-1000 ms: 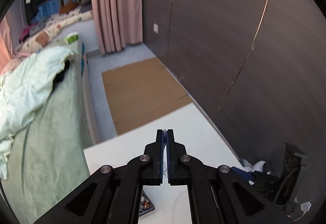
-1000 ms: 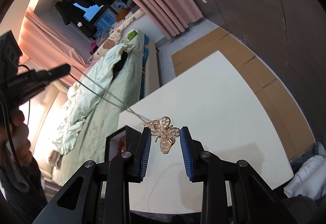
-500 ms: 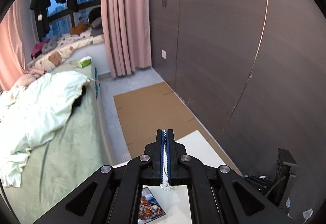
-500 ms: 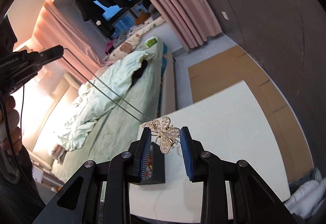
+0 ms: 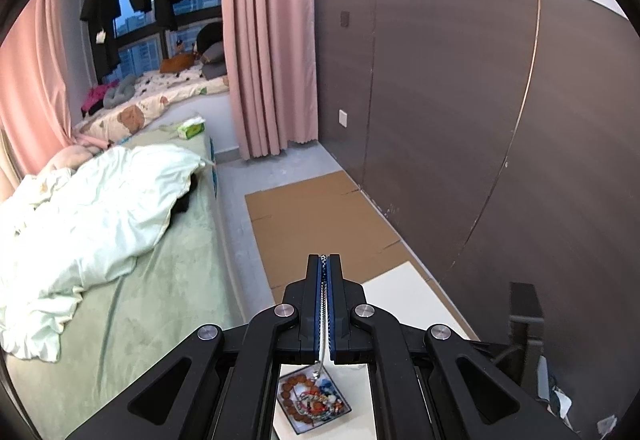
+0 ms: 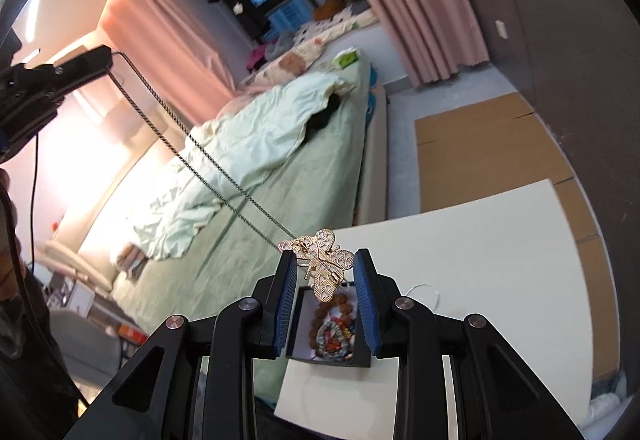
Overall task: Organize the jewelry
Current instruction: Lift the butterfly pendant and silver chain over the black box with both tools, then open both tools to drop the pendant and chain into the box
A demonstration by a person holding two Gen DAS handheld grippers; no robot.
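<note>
A gold filigree butterfly pendant (image 6: pixel 325 264) sits between the blue pads of my right gripper (image 6: pixel 326 264), which is shut on its wings. From the pendant a thin dark chain (image 6: pixel 200 147) runs taut up and to the left to my left gripper (image 6: pixel 105 55), held by a hand at the left edge. In the left wrist view my left gripper (image 5: pixel 324 260) is shut on the chain (image 5: pixel 323 320), which hangs down between its pads. Below both grippers an open black jewelry box (image 6: pixel 332 336) (image 5: pixel 316 400) with bead bracelets rests on the white table (image 6: pixel 480 260).
The white table (image 5: pixel 404 296) stands beside a bed with green sheets (image 5: pixel 132 300) and a pale duvet. Flat cardboard (image 5: pixel 316 220) lies on the floor beyond it, by a dark panelled wall (image 5: pixel 460 119). A thin white loop (image 6: pixel 424 290) lies on the table right of the box.
Both grippers have risen above the table with the necklace stretched between them. The jewelry box has come into view directly under each gripper. The right gripper has rolled.
</note>
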